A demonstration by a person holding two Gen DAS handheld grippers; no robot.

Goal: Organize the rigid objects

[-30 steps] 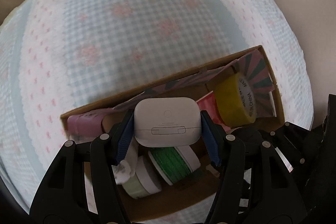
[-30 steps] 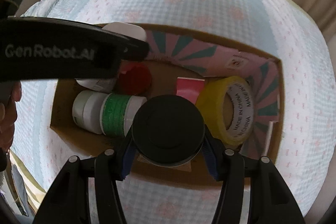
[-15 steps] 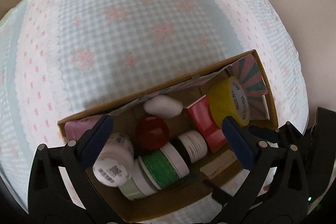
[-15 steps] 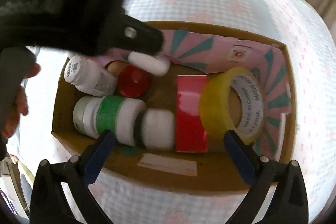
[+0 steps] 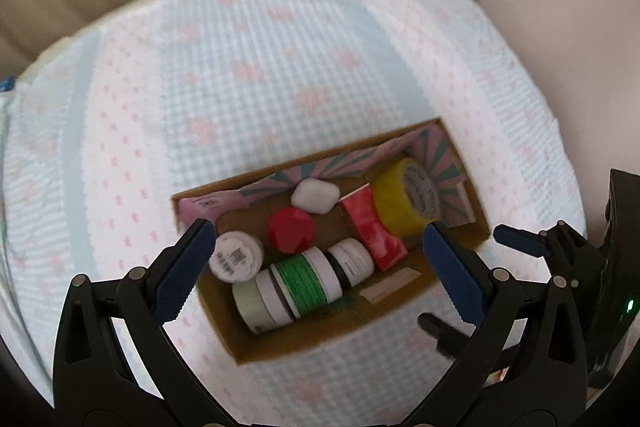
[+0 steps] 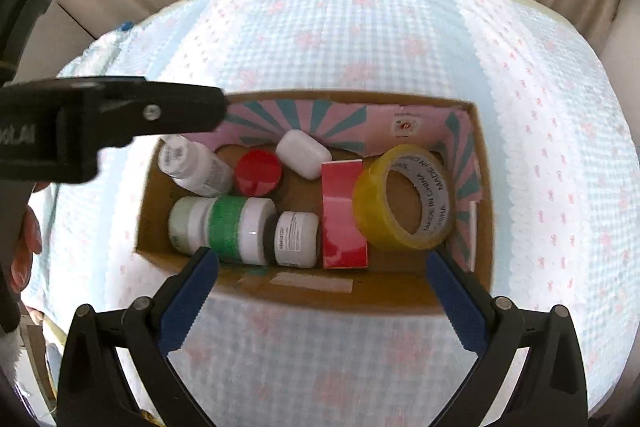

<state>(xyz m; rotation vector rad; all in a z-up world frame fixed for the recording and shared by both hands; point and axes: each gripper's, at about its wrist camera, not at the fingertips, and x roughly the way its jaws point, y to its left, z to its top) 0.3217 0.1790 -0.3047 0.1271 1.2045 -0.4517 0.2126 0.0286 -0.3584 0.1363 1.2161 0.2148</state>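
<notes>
Cardboard box point(image 6: 256, 291), lower centre: white case point(image 6: 304, 153) and small jar point(image 6: 297, 239) newly deposited inside. Left gripper point(image 5: 316, 259) and right gripper point(image 6: 320, 295): jaws now spread wide, empty, lifted clear. Sorting appears nearly complete.

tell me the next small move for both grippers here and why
Probably lift both clear of the cardboard box. The left gripper and right gripper are open and empty, and the white case and small jar lie inside.

The cardboard box point(image 6: 486, 211) is open at the top but crowded: yellow tape roll point(image 6: 404, 199), red box point(image 6: 344, 215) and jars point(image 6: 224, 227) fill its floor. The checked cloth point(image 6: 360, 39) across the upper frame lies free. The left gripper point(image 6: 120, 119) crosses the box's upper-left corner.
</notes>
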